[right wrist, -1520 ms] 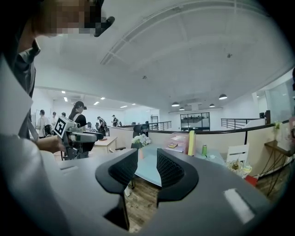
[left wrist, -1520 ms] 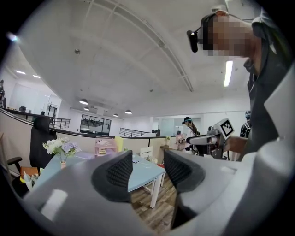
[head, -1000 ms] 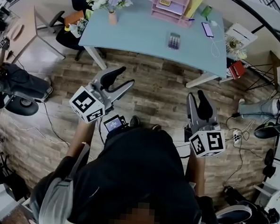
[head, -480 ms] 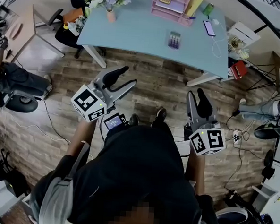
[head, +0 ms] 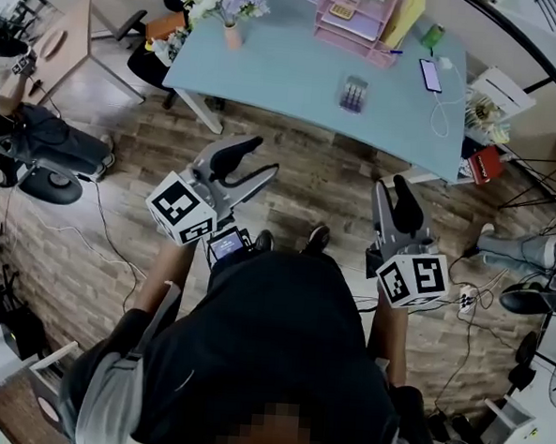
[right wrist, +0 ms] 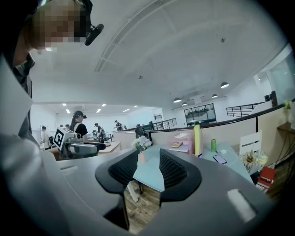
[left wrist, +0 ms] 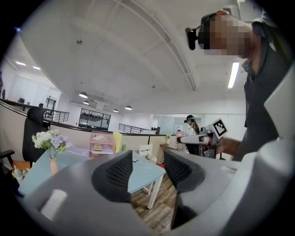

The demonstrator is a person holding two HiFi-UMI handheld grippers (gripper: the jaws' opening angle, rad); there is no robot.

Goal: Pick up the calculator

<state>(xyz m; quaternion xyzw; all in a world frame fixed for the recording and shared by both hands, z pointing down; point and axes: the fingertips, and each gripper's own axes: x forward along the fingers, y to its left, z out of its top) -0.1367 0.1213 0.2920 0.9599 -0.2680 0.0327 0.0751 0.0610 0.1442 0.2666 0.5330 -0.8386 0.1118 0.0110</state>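
calculator (head: 353, 93) and worktop (head: 269, 66) sit slightly lower-right in head view versus a second ago. left tool (head: 261, 157) jaws wide, empty; right tool (head: 389, 187) narrower gap, empty. calculator flat mid-worktop, well apart from both. only gripper views show other people (right wrist: 79, 123) beyond.

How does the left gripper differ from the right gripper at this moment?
The left gripper has jaws wider apart than the right gripper, whose gap is narrow. In the head view the left gripper slants toward the upper right; the right gripper points almost straight ahead. Both are open, empty, and over the wood floor, short of the blue table where the calculator lies.
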